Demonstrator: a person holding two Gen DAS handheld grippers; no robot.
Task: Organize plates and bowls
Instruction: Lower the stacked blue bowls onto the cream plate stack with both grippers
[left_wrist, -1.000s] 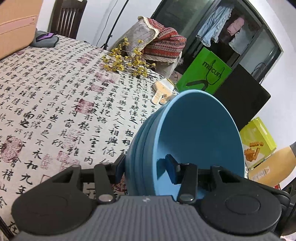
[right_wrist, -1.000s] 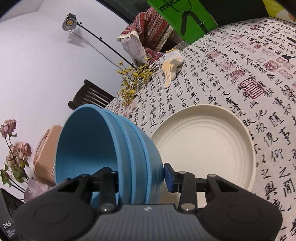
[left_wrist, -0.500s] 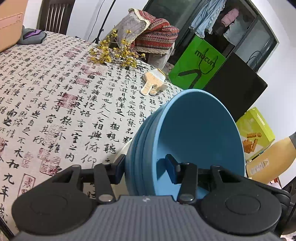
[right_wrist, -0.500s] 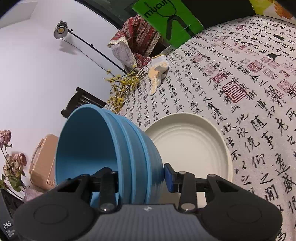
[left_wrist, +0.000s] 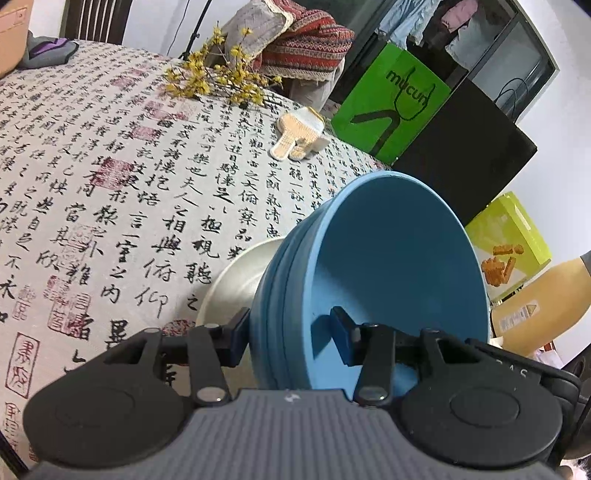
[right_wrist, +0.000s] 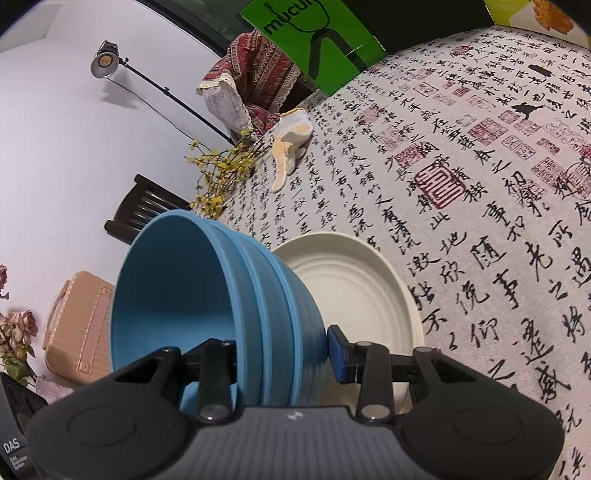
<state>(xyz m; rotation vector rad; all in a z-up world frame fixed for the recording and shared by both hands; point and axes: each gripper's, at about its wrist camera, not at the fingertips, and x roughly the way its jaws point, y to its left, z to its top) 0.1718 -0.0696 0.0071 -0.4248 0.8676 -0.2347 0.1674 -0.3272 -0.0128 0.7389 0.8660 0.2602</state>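
Two wrist views show a stack of blue bowls (left_wrist: 391, 273) held tilted on its side above a table covered in a cloth (left_wrist: 110, 184) printed with black calligraphy and red seals.

In the left wrist view, the left gripper (left_wrist: 290, 336) clamps the stack's wall at the lower centre of the frame: one blue pad sits inside the top bowl, the other presses the outside. The bowls' opening faces right. A cream plate (left_wrist: 236, 284) lies on the cloth just behind and left of the bowls, mostly hidden by them.

In the right wrist view, the right gripper (right_wrist: 280, 354) grips the same stack (right_wrist: 207, 295) at the lower centre, one finger inside, one pad against the ribbed outside. Here the opening faces left. The plate (right_wrist: 354, 280) lies at centre, right of the bowls, flat on the cloth.

Farther back on the table lie a work glove (left_wrist: 299, 134) and a spray of yellow flowers (left_wrist: 218, 79). A green bag (left_wrist: 391, 107) stands beyond the table edge, upper right.
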